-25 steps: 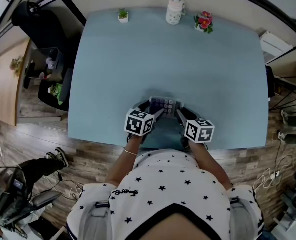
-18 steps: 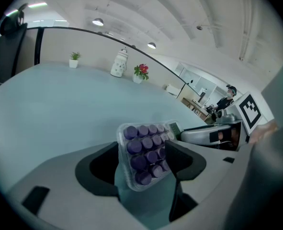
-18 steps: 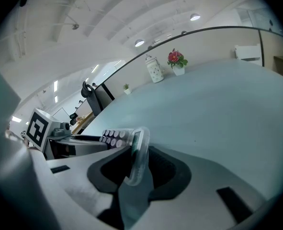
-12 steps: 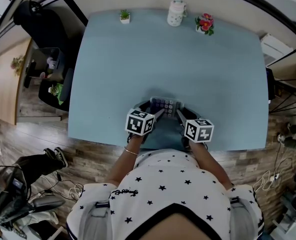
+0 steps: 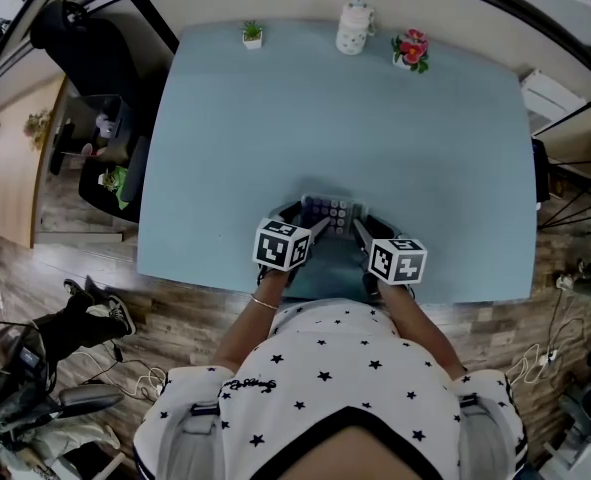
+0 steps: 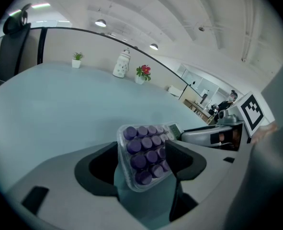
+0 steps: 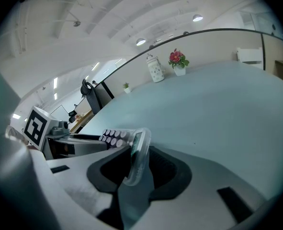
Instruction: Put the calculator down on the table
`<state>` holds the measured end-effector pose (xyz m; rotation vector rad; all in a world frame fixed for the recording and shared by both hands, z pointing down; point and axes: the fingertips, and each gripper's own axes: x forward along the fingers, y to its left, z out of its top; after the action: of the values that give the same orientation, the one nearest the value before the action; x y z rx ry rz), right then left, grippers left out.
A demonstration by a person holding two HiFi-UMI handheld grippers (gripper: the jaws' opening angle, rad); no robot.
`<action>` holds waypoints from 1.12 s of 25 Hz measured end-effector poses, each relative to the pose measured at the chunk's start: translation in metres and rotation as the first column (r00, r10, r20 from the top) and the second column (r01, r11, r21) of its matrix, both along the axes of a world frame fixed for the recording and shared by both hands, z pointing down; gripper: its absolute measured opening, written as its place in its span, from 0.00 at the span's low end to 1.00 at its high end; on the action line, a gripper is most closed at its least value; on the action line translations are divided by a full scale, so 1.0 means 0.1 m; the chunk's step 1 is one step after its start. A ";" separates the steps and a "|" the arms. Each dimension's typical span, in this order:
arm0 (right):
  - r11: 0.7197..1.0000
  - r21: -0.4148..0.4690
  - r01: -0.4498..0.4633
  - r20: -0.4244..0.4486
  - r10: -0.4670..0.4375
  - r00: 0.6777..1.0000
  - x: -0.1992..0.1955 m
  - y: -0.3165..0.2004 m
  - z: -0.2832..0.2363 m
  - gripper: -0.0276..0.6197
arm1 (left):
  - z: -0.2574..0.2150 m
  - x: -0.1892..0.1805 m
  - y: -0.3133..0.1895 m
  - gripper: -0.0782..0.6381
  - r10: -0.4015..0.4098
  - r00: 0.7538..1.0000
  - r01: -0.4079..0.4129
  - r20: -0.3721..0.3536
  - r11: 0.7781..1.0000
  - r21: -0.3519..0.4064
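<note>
A clear-cased calculator (image 5: 330, 210) with purple keys sits between both grippers near the front edge of the light blue table (image 5: 375, 118). My left gripper (image 5: 310, 230) is shut on its left end; in the left gripper view the calculator (image 6: 145, 153) is clamped across the jaws of that gripper (image 6: 142, 163). My right gripper (image 5: 359, 232) has its jaws opening. In the right gripper view the calculator's edge (image 7: 137, 152) stands on end between them, with a gap at the left pad. The frames do not show whether the calculator rests on the table.
At the table's far edge stand a small potted plant (image 5: 252, 34), a white jar (image 5: 351, 26) and a pot of red flowers (image 5: 410, 48). A black chair (image 5: 85, 48) is left of the table. The front edge runs just under my grippers.
Both grippers and the calculator keep their place. The legs of a person on the floor at the lower left have shifted further left.
</note>
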<state>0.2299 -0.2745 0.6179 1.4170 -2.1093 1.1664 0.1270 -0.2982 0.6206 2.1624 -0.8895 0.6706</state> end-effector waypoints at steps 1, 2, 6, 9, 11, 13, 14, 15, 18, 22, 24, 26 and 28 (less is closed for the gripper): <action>1.000 0.000 0.000 -0.001 0.000 1.000 0.00 0.00 0.00 0.22 | 0.00 0.00 0.00 0.55 -0.001 1.000 0.001 -0.001 1.000 0.000; 1.000 0.000 0.000 -0.003 0.000 1.000 0.00 0.00 0.00 0.22 | 0.00 0.00 -0.01 0.55 -0.003 1.000 0.003 -0.001 1.000 -0.001; 1.000 0.001 0.000 -0.008 0.000 1.000 0.01 -0.02 0.02 0.23 | 0.02 0.00 -0.02 0.55 -0.008 1.000 0.008 0.000 1.000 -0.003; 1.000 0.003 0.001 -0.016 -0.001 1.000 0.00 -0.01 0.03 0.23 | 0.03 -0.01 -0.02 0.55 -0.012 1.000 0.012 0.002 1.000 0.000; 1.000 0.003 0.003 -0.024 -0.003 1.000 0.00 -0.01 0.03 0.23 | 0.03 -0.01 -0.02 0.55 -0.012 1.000 0.012 0.008 1.000 0.004; 1.000 -0.001 0.002 -0.028 -0.002 1.000 0.01 0.00 0.04 0.23 | 0.03 0.00 -0.03 0.55 -0.010 1.000 0.010 0.012 1.000 0.008; 1.000 -0.003 0.002 -0.030 -0.002 1.000 0.01 0.00 0.05 0.24 | 0.03 0.00 -0.03 0.55 -0.010 1.000 0.010 0.013 1.000 0.008; 1.000 -0.004 0.003 -0.033 -0.004 0.999 0.02 0.00 0.05 0.24 | 0.03 0.01 -0.03 0.55 -0.010 1.000 0.010 0.014 1.000 0.009; 1.000 0.002 0.008 -0.042 -0.008 0.999 0.01 0.01 0.05 0.24 | 0.04 0.00 -0.03 0.55 -0.012 1.000 0.011 0.015 1.000 0.016; 1.000 0.026 -0.002 -0.049 0.003 0.999 0.05 -0.02 0.00 0.24 | 0.02 0.00 -0.03 0.55 -0.021 1.000 0.020 0.012 0.999 0.031; 0.999 0.036 -0.008 -0.046 0.010 0.999 0.06 -0.05 -0.03 0.24 | 0.00 0.00 -0.04 0.55 -0.027 1.000 0.027 0.012 0.999 0.047; 0.999 0.041 -0.011 -0.042 0.012 0.999 0.07 -0.05 -0.05 0.24 | -0.01 0.00 -0.05 0.55 -0.032 0.999 0.031 0.012 0.998 0.058; 0.999 0.044 -0.011 -0.038 0.013 0.999 0.08 -0.04 -0.06 0.24 | -0.03 -0.01 -0.05 0.55 -0.035 0.999 0.034 0.012 0.997 0.066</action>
<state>0.2374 -0.2786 0.6118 1.4616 -2.1156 1.0950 0.1263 -0.3030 0.6178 2.1978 -0.9660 0.6479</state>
